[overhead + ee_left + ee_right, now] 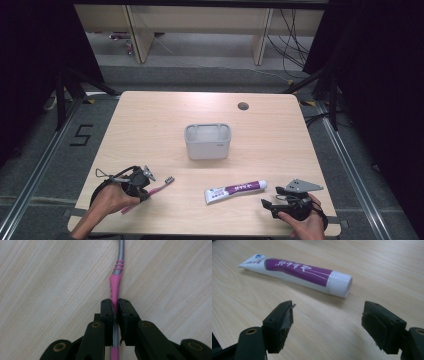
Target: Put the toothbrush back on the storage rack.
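Apparently mid-pickup, the toothbrush [115, 287] is clamped at its handle by the left gripper [115, 311] low on the surface [150, 125], while the right gripper [327, 325] is held spread before the toothpaste [294, 271]; a lift toward the holder [207, 141] seems next.

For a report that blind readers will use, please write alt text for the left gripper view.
The left gripper has its two black jaws shut on the pink and grey plastic toothbrush handle, seen from close above. The handle runs from between the jaws up and out of the picture, over the light wooden table.
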